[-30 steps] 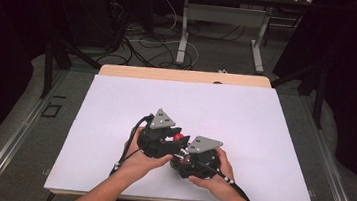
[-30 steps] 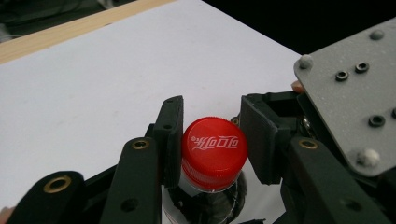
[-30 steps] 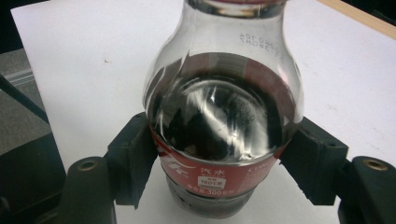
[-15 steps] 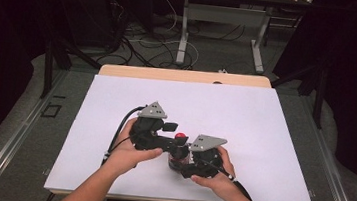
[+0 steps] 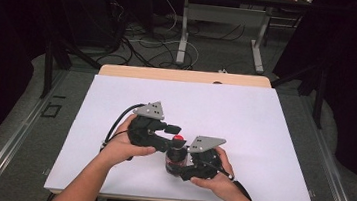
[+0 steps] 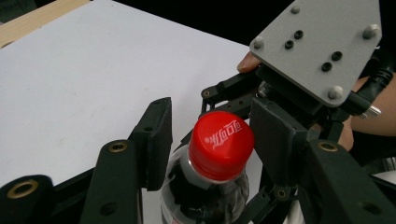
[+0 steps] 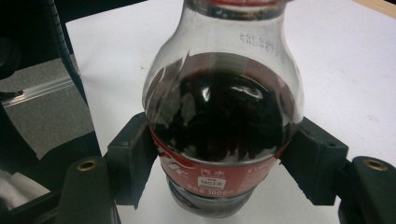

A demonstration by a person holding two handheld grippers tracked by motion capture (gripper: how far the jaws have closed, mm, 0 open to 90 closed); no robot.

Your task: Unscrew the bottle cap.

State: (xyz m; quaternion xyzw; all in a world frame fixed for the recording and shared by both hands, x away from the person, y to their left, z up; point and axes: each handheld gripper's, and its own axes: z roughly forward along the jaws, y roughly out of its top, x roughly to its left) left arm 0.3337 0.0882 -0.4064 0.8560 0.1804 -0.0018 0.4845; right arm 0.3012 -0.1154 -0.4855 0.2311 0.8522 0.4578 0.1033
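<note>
**Spotter:** Your left tongs (image 5: 173,129) have swung out to the left of where they sat a second ago and now straddle the red cap (image 6: 220,142) of the cola bottle (image 7: 223,135). Their jaws have just been closing, yet one pad stands clear of the cap on one side, and the other is just beside it; I can't tell whether that one touches. So count them as open, not gripping.

**Operator:** And my right hand?

**Spotter:** Your right tongs (image 7: 224,163) are clamped on the bottle's body at the red label (image 7: 219,175), holding it upright near your edge of the counter (image 5: 245,117), between your two hands.

**Operator:** What could go wrong?

**Spotter:** I'd say three things. If you close the left jaws off-centre, they may bite the shoulder below the cap and slide up off it. If you twist before the cap is firmly pinched, the pads could skid round it. And the bottle is round and smooth, so your right grip may let it spin with the cap, or tilt.

**Operator:** Anything in my way?

**Spotter:** Only yourself. The right tongs' grey plate (image 6: 317,46) sits close behind the cap, so a wide turn of your left wrist could knock it. Cables (image 5: 147,42) and another table's legs (image 5: 183,35) lie well beyond the counter.
</note>
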